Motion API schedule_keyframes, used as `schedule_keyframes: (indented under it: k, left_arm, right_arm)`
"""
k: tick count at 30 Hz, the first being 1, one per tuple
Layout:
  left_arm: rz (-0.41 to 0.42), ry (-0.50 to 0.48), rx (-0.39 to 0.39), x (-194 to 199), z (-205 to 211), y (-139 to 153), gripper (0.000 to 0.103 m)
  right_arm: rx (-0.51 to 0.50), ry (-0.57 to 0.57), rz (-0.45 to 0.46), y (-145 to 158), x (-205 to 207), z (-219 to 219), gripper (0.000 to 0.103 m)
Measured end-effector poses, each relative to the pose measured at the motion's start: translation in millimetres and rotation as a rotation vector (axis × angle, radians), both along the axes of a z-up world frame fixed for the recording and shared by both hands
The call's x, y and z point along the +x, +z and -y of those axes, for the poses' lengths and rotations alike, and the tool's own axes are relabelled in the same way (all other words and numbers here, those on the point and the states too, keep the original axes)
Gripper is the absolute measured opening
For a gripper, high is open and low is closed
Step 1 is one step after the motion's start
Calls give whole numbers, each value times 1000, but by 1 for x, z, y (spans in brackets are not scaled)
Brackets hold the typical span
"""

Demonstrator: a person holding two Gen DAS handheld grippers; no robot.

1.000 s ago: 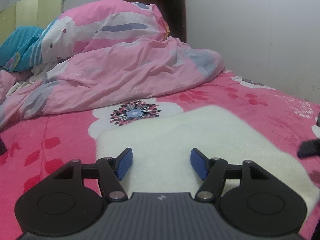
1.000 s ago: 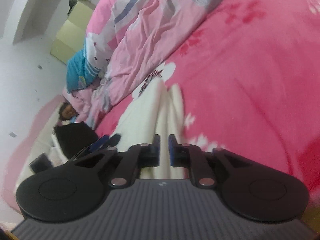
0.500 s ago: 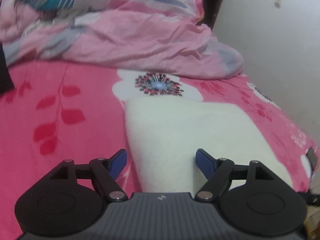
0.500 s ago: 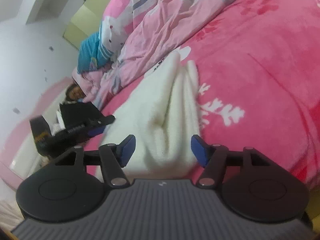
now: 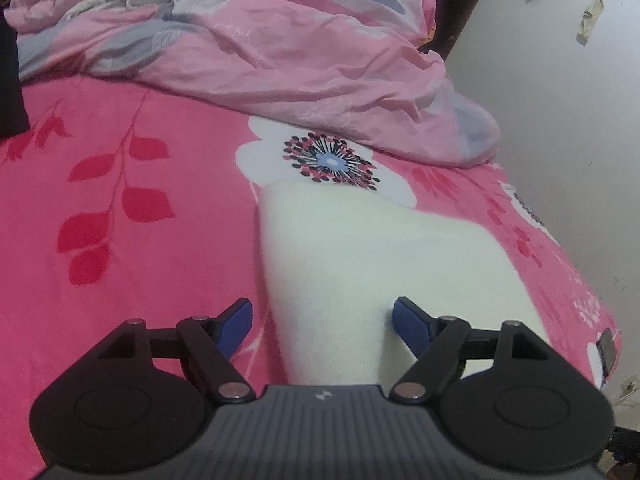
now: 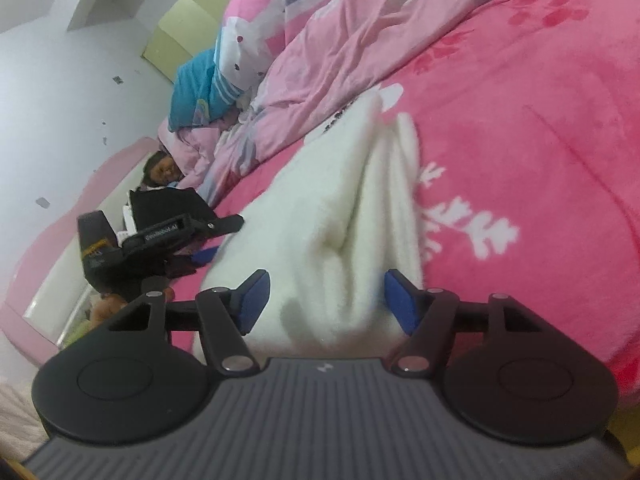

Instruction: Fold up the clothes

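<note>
we can read very little writing: a pale line of lettering runs along the side of the left gripper as the right wrist view shows it, too blurred to make out, and a small pale logo sits on the grey ribbed body of each tool. the left gripper has just been opening, and its blue pads stand apart over the near left edge of the white fleece garment, one pad over the bedsheet and the other over the fleece, neither pressing on it. the right gripper has opened and then eased in slightly; its pads stand either side of a raised fold of the white fleece garment without clamping it. the garment lies flat on the pink floral bedsheet, near the bed's edge by the white wall. a crumpled pink quilt is heaped toward the head of the bed, with a teal cloth beside it. yellow-green cupboard doors stand against the far wall.
</note>
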State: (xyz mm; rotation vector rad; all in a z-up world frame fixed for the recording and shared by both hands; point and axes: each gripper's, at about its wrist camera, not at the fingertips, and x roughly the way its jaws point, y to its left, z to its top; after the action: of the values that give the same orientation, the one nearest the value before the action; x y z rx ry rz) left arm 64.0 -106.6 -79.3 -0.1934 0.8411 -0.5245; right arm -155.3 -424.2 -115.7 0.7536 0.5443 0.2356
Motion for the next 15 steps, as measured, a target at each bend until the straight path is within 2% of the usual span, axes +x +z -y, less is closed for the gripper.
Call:
schedule_keyframes:
  k: [3,4,7,9,13,15]
  left_arm:
    - [-26,0,-31,3,-4,-3,79]
    - [-37,1,-43,4,-5,-5,79]
    - [-61,0,-69,7,-5,-8,79]
    - [-69,-4,-79,7,-3,-10,79]
    - [-84,-9,-95,7,2,-13,79]
    - [-83,-2,-93,6,5,-13,79]
  right_arm:
    - [8,-8,3,-1,3,3,46]
    - [18,-15,1,-3,4,5,39]
    - [60,-18,-3,-9,12,8,36]
    - [52,-16,8,-10,14,7,36]
    - [63,-28,35,-11,12,7,23]
    - [65,-34,52,-11,10,6,21]
